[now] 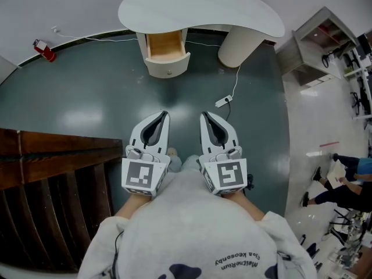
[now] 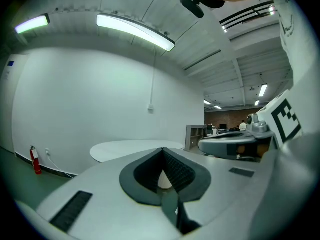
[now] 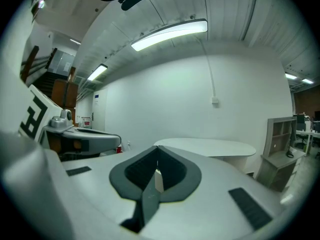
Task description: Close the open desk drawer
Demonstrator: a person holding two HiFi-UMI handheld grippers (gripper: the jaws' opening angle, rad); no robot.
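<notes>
The drawer is hanging pulled out under the white desk, well ahead of both sets of fingers, its rounded front facing them and its wooden inside showing. The left gripper and right gripper are pointing side by side toward it, fingers pressed together on nothing. To my eye those closed tips are suiting a push nicely: squaring up to the front, meeting it near the small knob, and driving straight in so it is not jamming askew.

The drawer stands pulled out, pale wood inside, white rounded front. It hangs under the white desk.
</notes>
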